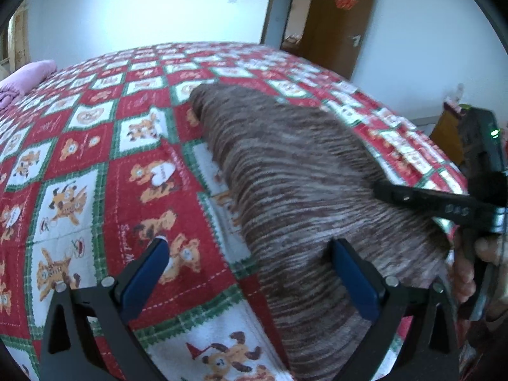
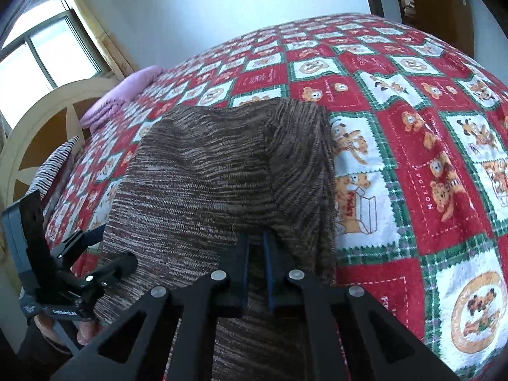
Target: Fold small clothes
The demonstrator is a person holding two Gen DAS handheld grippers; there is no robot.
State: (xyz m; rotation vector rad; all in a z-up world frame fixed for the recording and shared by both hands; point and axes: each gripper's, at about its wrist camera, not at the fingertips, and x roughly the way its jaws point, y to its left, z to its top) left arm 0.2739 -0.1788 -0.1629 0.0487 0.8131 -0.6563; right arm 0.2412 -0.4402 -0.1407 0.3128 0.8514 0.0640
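Brown-striped knit, the small garment (image 2: 203,190), lying across the red, white and green bear-print bedspread (image 2: 412,146), running from about six o'clock toward twelve in the right wrist view, far corner doubled over near one o'clock. Right gripper (image 2: 255,247) pinching the near edge, blue pads nearly together with what looks like a ridge of the knit caught between them, though the grip depth is hard to judge. Left gripper (image 1: 250,260) hovering wide apart above the cloth's left border, right finger over the knit at four o'clock, left finger over bare bedspread at seven o'clock, holding nothing. Risking a slip: too thin a bite on loose knit letting the edge fall mid-fold. Risking also a dragged, bunched layer, since only one side is held while the other side lies free. Possibly snagging yarn on the pad edges. No containers anywhere in either view; only a pink pillow (image 2: 123,95) lying at the bedspread's ten o'clock edge.
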